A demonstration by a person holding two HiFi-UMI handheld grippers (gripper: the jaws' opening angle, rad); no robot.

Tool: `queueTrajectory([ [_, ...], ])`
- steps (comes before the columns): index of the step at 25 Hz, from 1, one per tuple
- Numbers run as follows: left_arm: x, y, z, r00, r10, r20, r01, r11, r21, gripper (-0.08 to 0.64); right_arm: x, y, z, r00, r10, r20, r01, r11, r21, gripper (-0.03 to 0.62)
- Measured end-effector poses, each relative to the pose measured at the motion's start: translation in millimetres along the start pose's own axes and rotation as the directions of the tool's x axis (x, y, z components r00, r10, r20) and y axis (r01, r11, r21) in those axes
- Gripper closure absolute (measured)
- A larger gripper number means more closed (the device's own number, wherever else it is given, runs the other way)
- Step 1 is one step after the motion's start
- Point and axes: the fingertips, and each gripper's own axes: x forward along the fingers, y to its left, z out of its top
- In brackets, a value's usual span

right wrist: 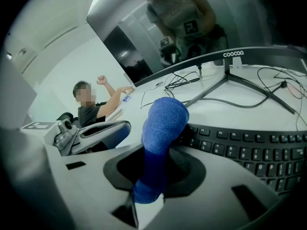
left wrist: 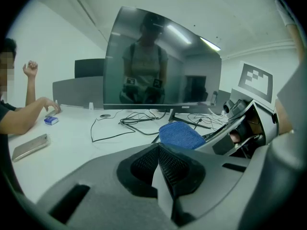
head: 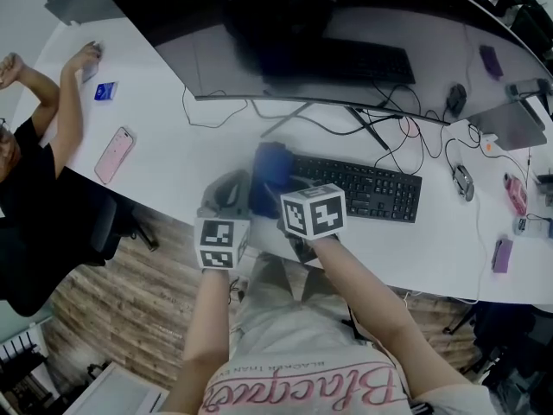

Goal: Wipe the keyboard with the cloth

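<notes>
The black keyboard (head: 367,189) lies on the white desk (head: 173,158) in front of the monitor stand; its keys (right wrist: 240,150) run to the right in the right gripper view. A blue cloth (right wrist: 160,138) stands up out of my right gripper (right wrist: 154,169), which is shut on it. The cloth's bunched top (head: 271,169) hangs over the keyboard's left end. My left gripper (left wrist: 160,150) is shut with nothing in it. It sits just left of the cloth (left wrist: 180,134), near the desk's front edge (head: 226,190).
A wide curved monitor (head: 285,41) on a splayed stand fills the back, with loose cables (head: 216,115) beneath it. A seated person (head: 34,145) is at the desk's left end by a pink phone (head: 114,154) and a small blue box (head: 105,92). Two mice (head: 464,181) and gadgets lie right.
</notes>
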Motion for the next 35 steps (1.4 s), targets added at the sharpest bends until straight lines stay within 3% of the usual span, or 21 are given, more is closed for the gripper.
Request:
queueTrajectory([
  [35,38.2,-125.3,17.2,0.999,-0.041,-0.018,0.042,0.998,0.052,0.555,-86.8,-93.2,-24.3,0.999,-0.036,-0.024,0.036,0.999,-0.001,0.499],
])
